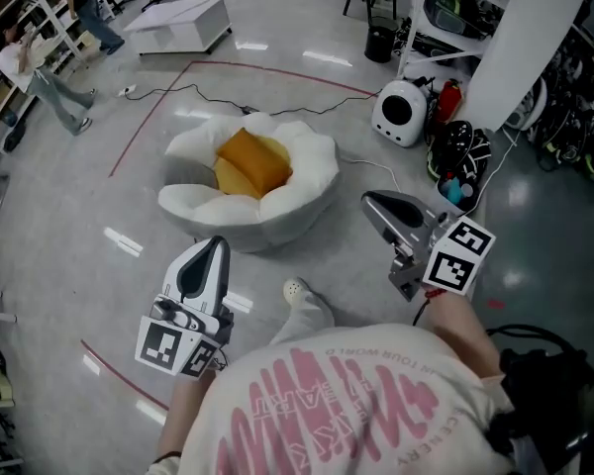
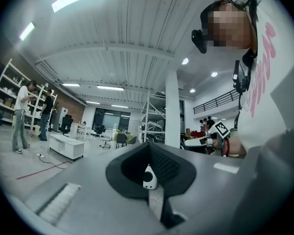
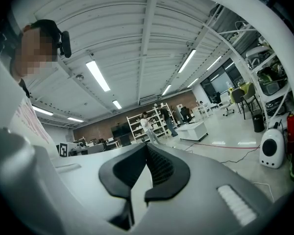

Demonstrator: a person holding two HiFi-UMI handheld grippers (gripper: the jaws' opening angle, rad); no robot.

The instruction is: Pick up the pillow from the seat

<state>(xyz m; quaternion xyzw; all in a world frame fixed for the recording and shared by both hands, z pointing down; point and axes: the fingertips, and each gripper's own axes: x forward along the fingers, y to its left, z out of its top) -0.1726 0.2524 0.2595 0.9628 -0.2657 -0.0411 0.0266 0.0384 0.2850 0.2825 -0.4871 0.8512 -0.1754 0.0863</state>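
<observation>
fingers on my left gripper (image 1: 218,243) and right gripper (image 1: 370,203) are clenched on nothing. the orange square pillow (image 1: 252,161) sits in the white puffy floor seat (image 1: 315,178), ahead between both and well apart. i judge the left is nearer.

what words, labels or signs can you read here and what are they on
"IN YOUR WORLD", roughly, upside down: small pink print on the shirt.
Large pink lettering below it: unreadable.
Markers on the left gripper and right gripper: square codes, no words.
</observation>
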